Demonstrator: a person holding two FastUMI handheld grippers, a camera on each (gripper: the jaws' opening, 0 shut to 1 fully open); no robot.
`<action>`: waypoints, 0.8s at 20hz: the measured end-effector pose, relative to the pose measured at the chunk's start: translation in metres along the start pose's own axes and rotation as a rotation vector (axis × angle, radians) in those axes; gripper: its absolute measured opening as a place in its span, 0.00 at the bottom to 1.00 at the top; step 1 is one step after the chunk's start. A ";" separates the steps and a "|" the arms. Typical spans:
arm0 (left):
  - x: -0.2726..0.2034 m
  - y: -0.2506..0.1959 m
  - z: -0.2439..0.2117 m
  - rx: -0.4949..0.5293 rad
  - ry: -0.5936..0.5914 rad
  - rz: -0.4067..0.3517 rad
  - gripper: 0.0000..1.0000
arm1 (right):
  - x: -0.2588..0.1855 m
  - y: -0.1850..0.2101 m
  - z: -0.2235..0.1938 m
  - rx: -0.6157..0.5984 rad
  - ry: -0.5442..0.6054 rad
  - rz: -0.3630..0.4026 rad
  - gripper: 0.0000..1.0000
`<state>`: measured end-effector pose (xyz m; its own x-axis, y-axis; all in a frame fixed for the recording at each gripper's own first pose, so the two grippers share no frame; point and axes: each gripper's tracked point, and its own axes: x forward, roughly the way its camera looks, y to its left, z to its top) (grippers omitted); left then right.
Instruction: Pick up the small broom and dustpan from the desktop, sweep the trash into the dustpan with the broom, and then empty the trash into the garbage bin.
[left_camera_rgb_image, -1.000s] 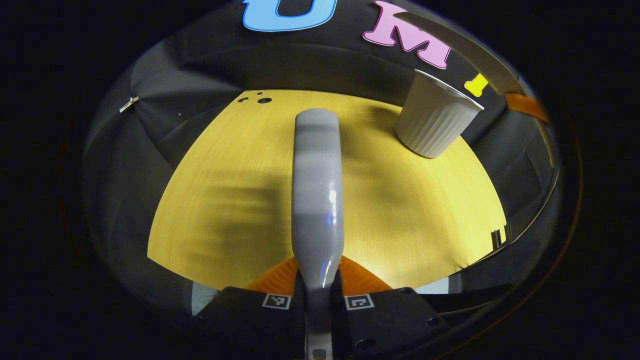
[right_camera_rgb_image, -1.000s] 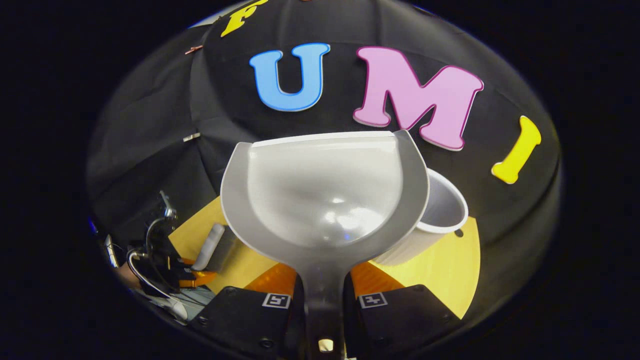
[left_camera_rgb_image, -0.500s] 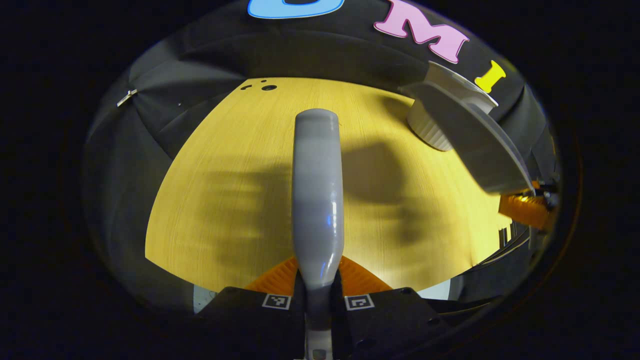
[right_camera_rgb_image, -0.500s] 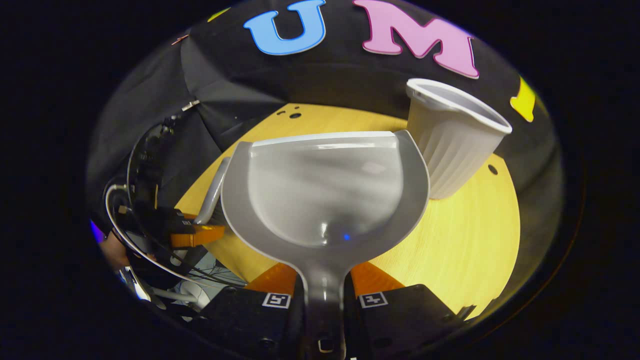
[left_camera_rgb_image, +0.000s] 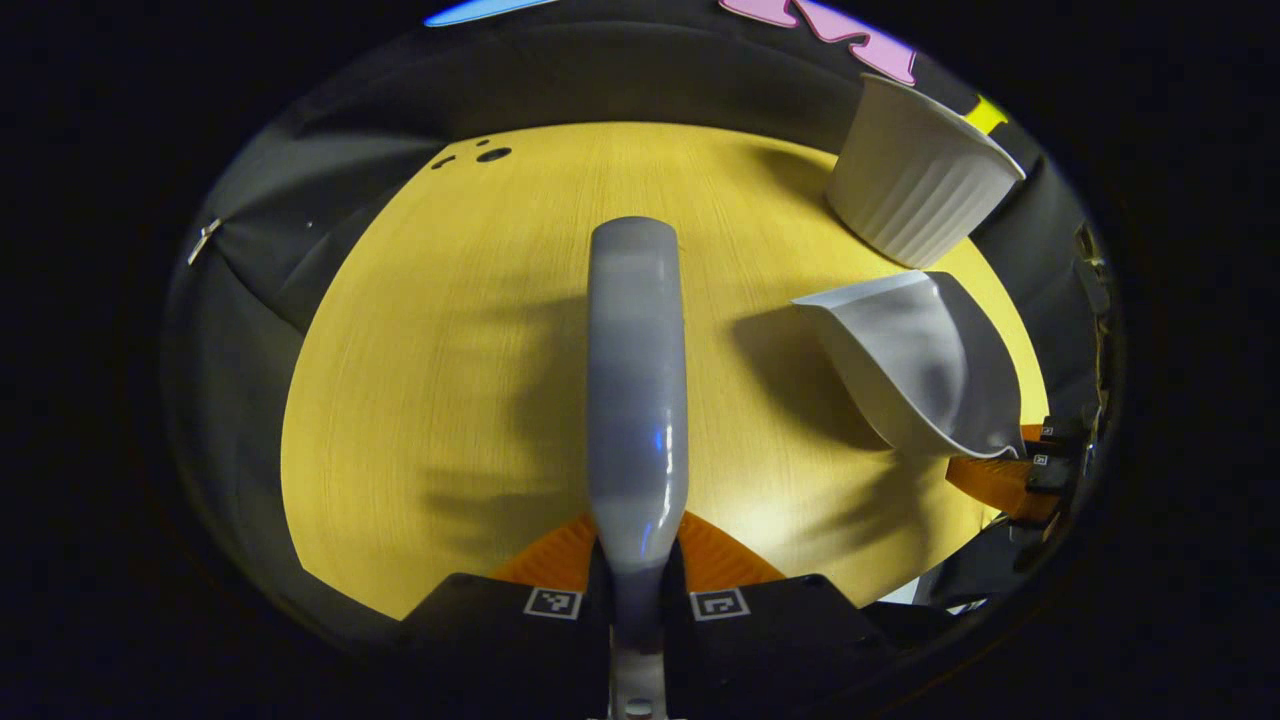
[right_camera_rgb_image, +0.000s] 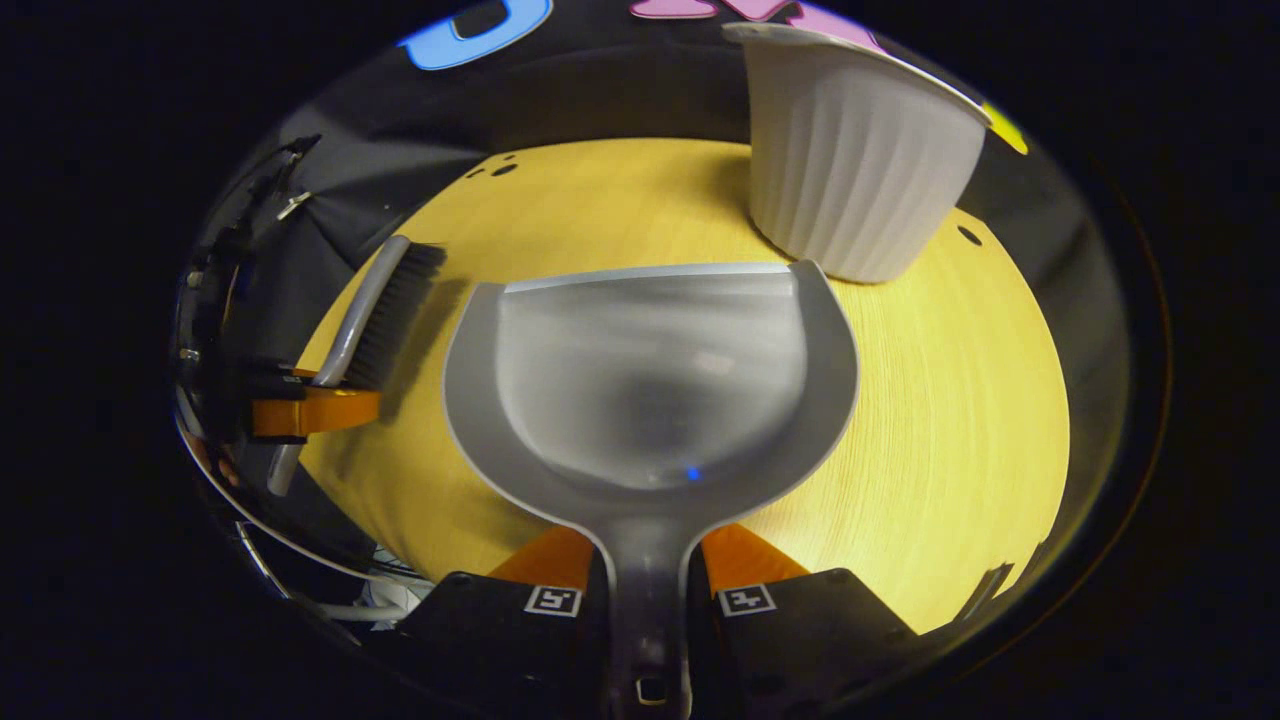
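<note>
Holding a glossy grey broom (left_camera_rgb_image: 636, 380) and dustpan (right_camera_rgb_image: 650, 385) above the yellow wood-grain table (left_camera_rgb_image: 450, 350).
Left gripper (left_camera_rgb_image: 636, 590) clamps the rounded broom handle; right gripper (right_camera_rgb_image: 648, 590) clamps the scoop-shaped dustpan's handle beside the ribbed white bin (right_camera_rgb_image: 850, 170).

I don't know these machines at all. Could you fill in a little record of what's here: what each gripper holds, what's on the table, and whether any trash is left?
left gripper: jaws shut on the broom handle
right gripper: jaws shut on the dustpan handle
garbage bin: white, ribbed, upright at the far side of the desktop
dustpan contents: none visible
trash on desktop: none visible
broom bristles: dark, pointing toward the dustpan
</note>
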<state>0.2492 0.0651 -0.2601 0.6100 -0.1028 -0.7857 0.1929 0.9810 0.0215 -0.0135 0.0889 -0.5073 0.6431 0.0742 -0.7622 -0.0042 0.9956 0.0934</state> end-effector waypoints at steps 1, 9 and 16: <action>-0.002 0.002 -0.003 0.018 0.018 0.006 0.25 | 0.006 -0.003 -0.007 0.024 0.020 -0.004 0.35; 0.005 0.017 -0.007 0.128 0.112 0.051 0.27 | 0.015 -0.006 -0.009 0.071 0.023 -0.028 0.39; -0.016 0.012 0.000 0.136 0.053 0.065 0.62 | -0.006 0.009 0.002 0.089 -0.010 0.032 0.78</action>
<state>0.2417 0.0782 -0.2476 0.5839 -0.0269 -0.8114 0.2584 0.9536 0.1543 -0.0156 0.0977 -0.5007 0.6515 0.1045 -0.7514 0.0433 0.9837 0.1744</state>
